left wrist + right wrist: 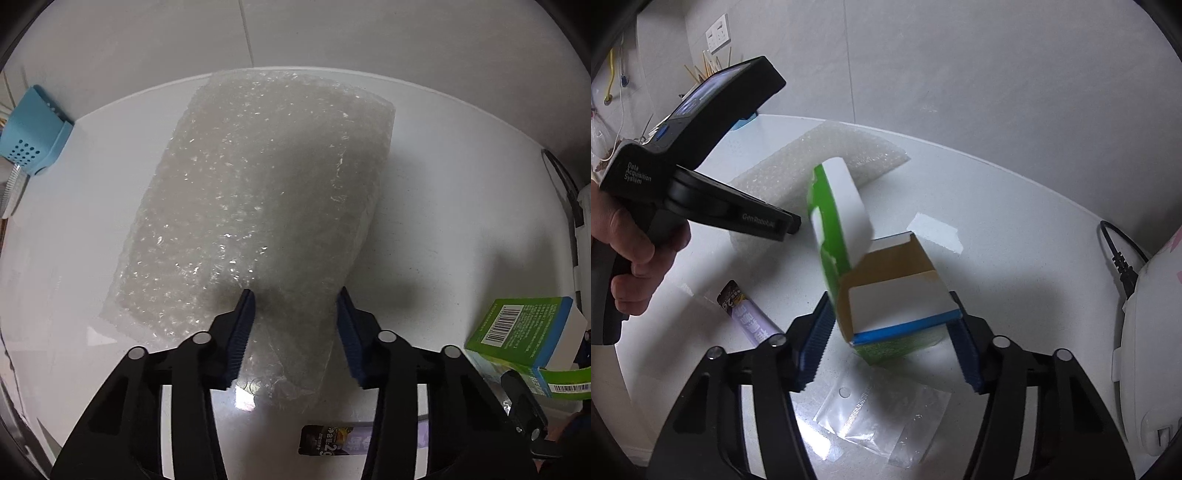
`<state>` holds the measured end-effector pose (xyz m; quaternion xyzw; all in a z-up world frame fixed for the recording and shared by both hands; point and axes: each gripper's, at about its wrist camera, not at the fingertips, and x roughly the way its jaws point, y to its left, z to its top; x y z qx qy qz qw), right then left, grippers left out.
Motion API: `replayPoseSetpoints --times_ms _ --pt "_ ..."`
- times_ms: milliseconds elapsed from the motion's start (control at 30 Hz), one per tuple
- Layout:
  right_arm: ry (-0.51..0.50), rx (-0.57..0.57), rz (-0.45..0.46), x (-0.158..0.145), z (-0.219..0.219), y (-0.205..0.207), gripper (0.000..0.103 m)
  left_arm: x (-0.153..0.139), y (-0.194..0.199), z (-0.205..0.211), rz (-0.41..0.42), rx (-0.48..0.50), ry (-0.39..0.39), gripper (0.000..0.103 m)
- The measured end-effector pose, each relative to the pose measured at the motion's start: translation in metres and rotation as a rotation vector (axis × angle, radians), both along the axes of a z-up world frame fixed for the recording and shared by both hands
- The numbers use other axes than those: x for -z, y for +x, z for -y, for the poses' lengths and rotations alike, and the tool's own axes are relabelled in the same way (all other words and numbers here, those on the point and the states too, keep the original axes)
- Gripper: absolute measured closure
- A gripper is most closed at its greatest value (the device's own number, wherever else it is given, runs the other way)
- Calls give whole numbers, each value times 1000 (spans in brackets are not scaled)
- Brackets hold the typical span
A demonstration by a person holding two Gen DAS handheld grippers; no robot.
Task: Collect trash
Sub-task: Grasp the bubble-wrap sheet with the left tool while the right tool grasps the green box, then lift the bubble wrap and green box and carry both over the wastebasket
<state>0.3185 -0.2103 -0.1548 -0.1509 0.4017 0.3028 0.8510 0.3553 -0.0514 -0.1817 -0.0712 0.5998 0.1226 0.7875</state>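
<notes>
Left to right. At 9 o'clock in the left wrist view a blue perforated holder [33, 129] sits at the table [461, 206] edge. Centre: big sheet of bubble wrap [258, 192] lies flat, running 12 to 6. Left gripper [295, 306] straddles its near end, jaws partly apart, pads either side w/ a gap showing; not pinching yet as far as I can tell. At 6 a small dark-and-purple sachet [328, 441]. At 4 the green box [524, 332].

Right wrist view: a hand [631, 251] holds the other tool at 9. Sachet again at 8. Centre, the green box w/ lid flap up sits between the right gripper [890, 325] jaws; right pad looks on the box side, left pad close, contact unclear. Clear plastic bag [882, 421] at 6.

Progress, my read: early. Nothing looks collected; wrap, box, sachet, bag all on the table, no bin seen.

Surface: glossy white round top. Room: pale tiled wall, socket [718, 33] at 11, white appliance [1152, 354] and black cable at 3.
</notes>
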Motion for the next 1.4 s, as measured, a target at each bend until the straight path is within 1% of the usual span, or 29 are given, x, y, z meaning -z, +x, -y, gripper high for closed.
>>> replayPoseSetpoints --times_ms 33,100,167,233,367,467,667,767,1033,1233,1400 --pt "5 4 -5 0 1 1 51 0 0 -1 0 -14 2 79" --pt "16 12 -14 -2 3 -1 53 0 -2 -7 10 -45 -7 86" --pt "18 20 -10 -3 5 -2 55 -1 -5 -12 32 -78 -33 91" --pt "20 31 -6 -4 7 -4 55 -4 -8 -10 46 -81 -22 94" --pt "26 44 7 -10 13 -6 56 -22 -24 -9 98 -74 2 95" --pt "31 58 20 -15 16 -12 56 -34 -41 -3 127 -74 -4 95" --pt "46 101 47 -31 20 -23 56 -57 -61 2 182 -55 -2 95" --pt "49 125 58 -38 23 -31 56 -68 -67 -5 204 -46 -7 95" --pt "48 188 98 -62 22 -59 56 -95 -100 -12 257 -10 -29 95" --pt "54 231 125 -78 18 -90 56 -111 -130 -17 291 18 -48 95" --pt "48 262 149 -85 11 -118 56 -121 -162 -19 319 47 -54 95"
